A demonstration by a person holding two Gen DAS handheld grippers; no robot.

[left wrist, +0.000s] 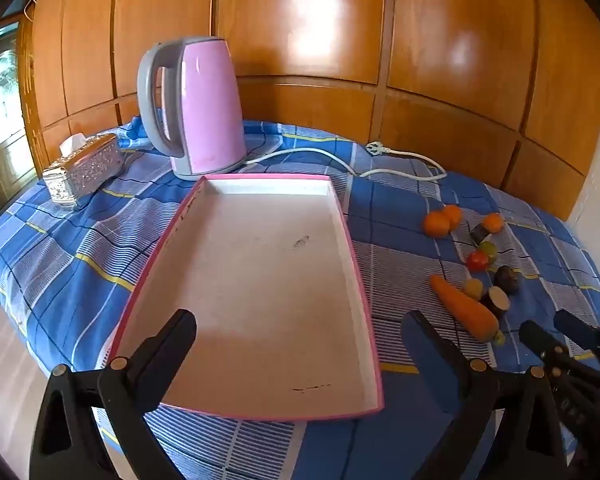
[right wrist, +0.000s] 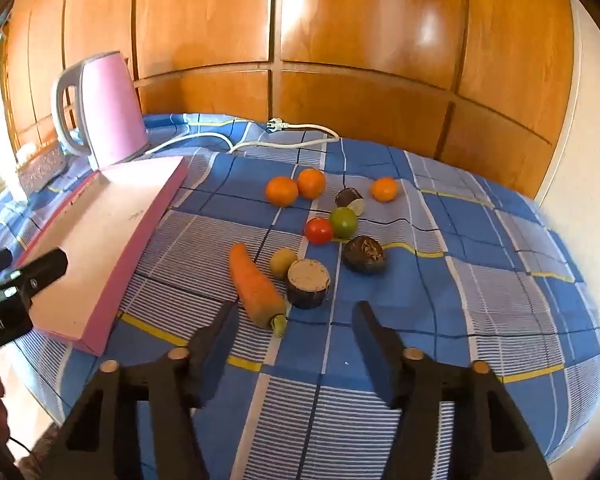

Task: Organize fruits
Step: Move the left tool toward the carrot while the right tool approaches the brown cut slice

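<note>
An empty white tray with a pink rim (left wrist: pixel 356 264) lies on the blue checked cloth. My left gripper (left wrist: pixel 300 320) hangs open over its near end with nothing between the fingers. To the right of the tray (right wrist: pixel 148 232) lie a carrot (right wrist: pixel 256 286), three oranges (right wrist: pixel 282 191), a red tomato (right wrist: pixel 319 231), a green fruit (right wrist: pixel 343 222), a small yellowish fruit (right wrist: pixel 283 262) and several dark pieces (right wrist: pixel 308 282). My right gripper (right wrist: pixel 298 312) stands open just in front of the carrot's stalk end, holding nothing. The same gripper (left wrist: pixel 556 328) shows in the left wrist view.
A pink kettle (left wrist: pixel 204 108) stands behind the tray, its white cord and plug (left wrist: pixel 340 160) trailing along the back. A silver tissue box (left wrist: pixel 84 168) sits at the far left. Wooden panels close the back. The table's edge (left wrist: pixel 40 352) drops off at the near left.
</note>
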